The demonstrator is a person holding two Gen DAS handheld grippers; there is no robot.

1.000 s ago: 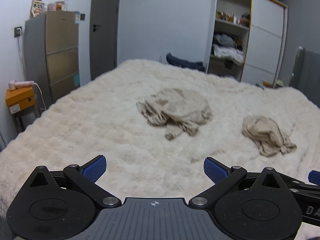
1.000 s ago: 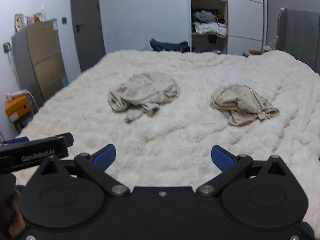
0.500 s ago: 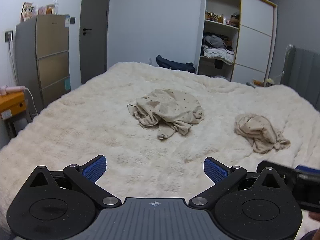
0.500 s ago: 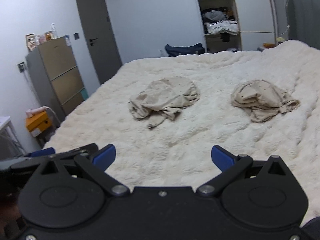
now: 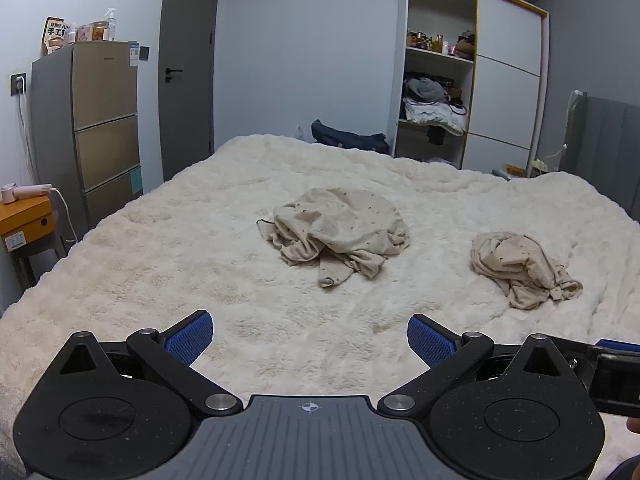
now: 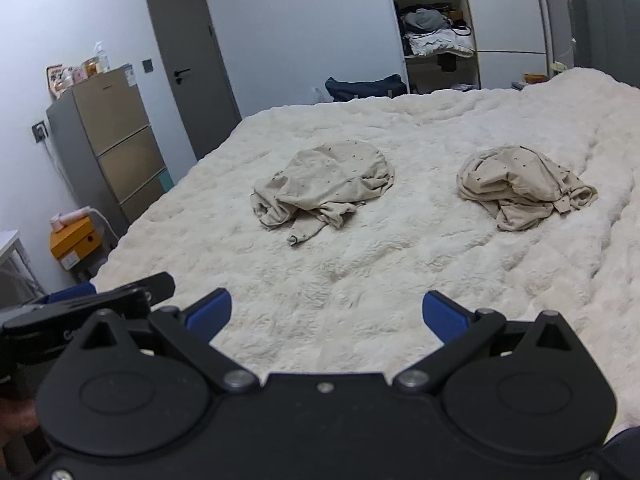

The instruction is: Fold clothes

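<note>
A wide bed covered in a shaggy cream-white fleece blanket (image 5: pixel 200 248) fills both views, and everything below is placed against it. Two crumpled beige garments with small dark specks lie on top of the blanket, well apart from each other: the larger crumpled beige garment (image 5: pixel 340 232) sits near the middle of the bed with one loose sleeve trailing toward the cameras, and the smaller bunched beige garment (image 5: pixel 520 268) lies to its right, nearer the bed's right side. The same two heaps show in the right wrist view, the larger (image 6: pixel 324 188) at centre and the smaller (image 6: pixel 520 184) to the right. The left gripper (image 5: pixel 310 338), black with blue ribbed pads, hangs over the near edge of the bed with its jaws spread wide and nothing between them; the right gripper (image 6: pixel 326 316) hangs beside it over the same edge, jaws likewise spread wide and empty. Neither touches a garment. Beyond the far edge of the bed stands an open white wardrobe with cluttered shelves (image 5: pixel 436 80), and a dark blue bag (image 5: pixel 348 140) lies on the floor there. Off the bed's left side stand a tall grey-and-tan cabinet (image 5: pixel 100 120) and an orange box (image 5: pixel 26 220).
</note>
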